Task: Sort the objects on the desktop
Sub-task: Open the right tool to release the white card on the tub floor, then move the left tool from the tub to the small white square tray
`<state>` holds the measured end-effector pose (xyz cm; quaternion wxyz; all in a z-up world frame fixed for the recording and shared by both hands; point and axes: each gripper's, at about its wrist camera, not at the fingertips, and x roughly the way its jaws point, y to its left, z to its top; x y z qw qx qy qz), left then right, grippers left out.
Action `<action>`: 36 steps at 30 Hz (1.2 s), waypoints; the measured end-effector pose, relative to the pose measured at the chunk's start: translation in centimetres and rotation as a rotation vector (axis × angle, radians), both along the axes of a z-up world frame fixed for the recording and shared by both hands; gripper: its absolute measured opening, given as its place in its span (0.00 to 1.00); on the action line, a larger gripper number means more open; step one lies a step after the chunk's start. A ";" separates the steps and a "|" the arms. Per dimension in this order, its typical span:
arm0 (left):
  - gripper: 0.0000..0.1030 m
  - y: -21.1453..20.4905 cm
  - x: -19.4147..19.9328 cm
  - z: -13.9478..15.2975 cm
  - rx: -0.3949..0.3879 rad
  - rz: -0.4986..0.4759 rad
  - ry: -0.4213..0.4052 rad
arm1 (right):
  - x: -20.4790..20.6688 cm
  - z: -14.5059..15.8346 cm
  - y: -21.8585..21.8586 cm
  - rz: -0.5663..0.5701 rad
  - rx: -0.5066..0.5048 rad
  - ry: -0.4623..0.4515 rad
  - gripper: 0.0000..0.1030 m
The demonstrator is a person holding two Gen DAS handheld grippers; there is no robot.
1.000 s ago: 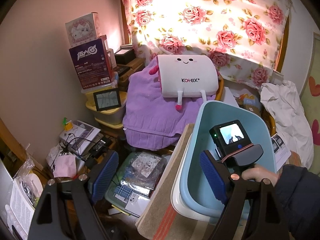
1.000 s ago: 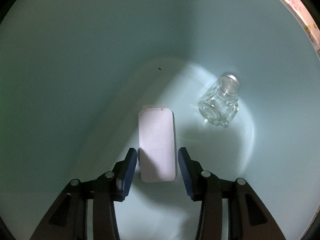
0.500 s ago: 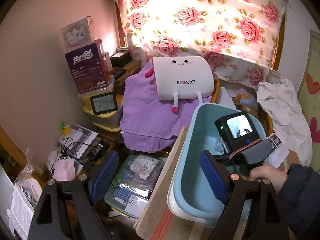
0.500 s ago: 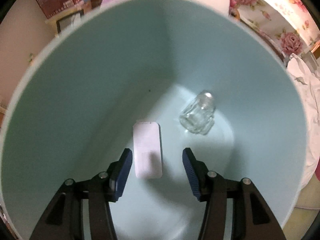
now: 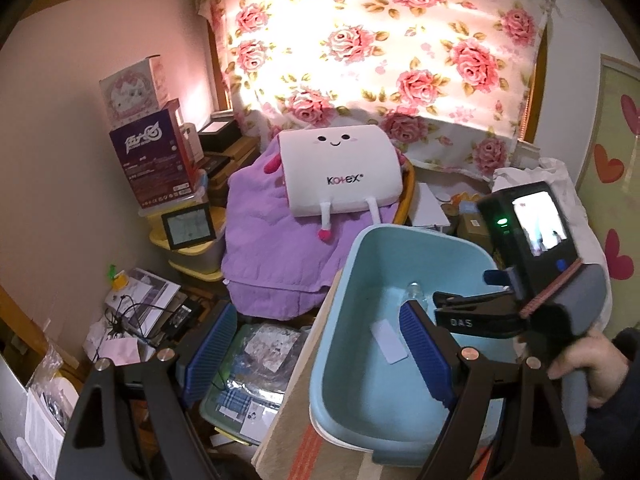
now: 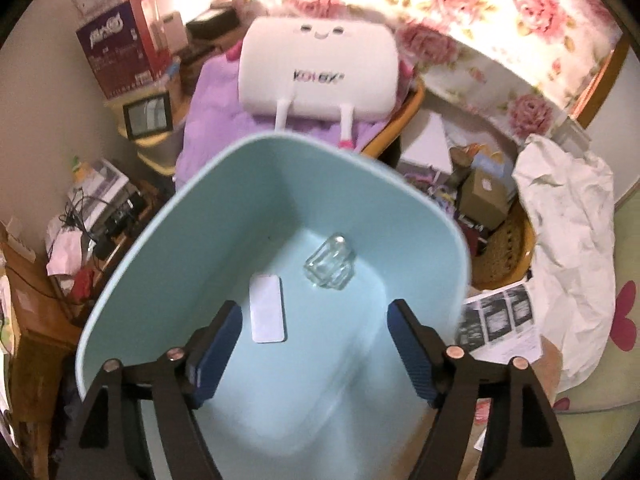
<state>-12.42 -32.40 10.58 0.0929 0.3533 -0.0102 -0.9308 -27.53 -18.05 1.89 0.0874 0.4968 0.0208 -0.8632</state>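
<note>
A light blue plastic tub holds a flat white card-like piece and a small clear glass jar lying on its side; the jar's top shows in the left wrist view. My right gripper is open and empty above the tub's near end, the white piece just ahead of its left finger. My left gripper is open and empty, beside the tub's left rim. The right gripper's body with its lit screen shows at the right.
A white Kotex plush pillow lies on a purple blanket behind the tub. Stacked boxes and a small framed picture stand at left. Cables and papers lie lower left. White crumpled cloth lies at right.
My right gripper let go of the white piece, opened wide and pulled back up out of the tub. The left gripper's view shifted slightly; its jaws stayed open.
</note>
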 end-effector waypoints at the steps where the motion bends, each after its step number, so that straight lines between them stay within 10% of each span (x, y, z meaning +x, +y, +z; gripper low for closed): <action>1: 0.84 0.2 0.0 0.2 0.000 -0.005 0.002 | 0.4 0.6 0.4 -0.005 -0.007 0.010 0.78; 17: 0.84 6.5 0.6 2.1 0.002 -0.100 0.012 | 9.7 9.4 9.8 -0.142 -0.113 0.164 0.89; 36: 0.84 19.5 1.4 0.3 0.003 -0.262 -0.027 | 22.3 8.5 25.3 -0.309 -0.128 0.266 0.89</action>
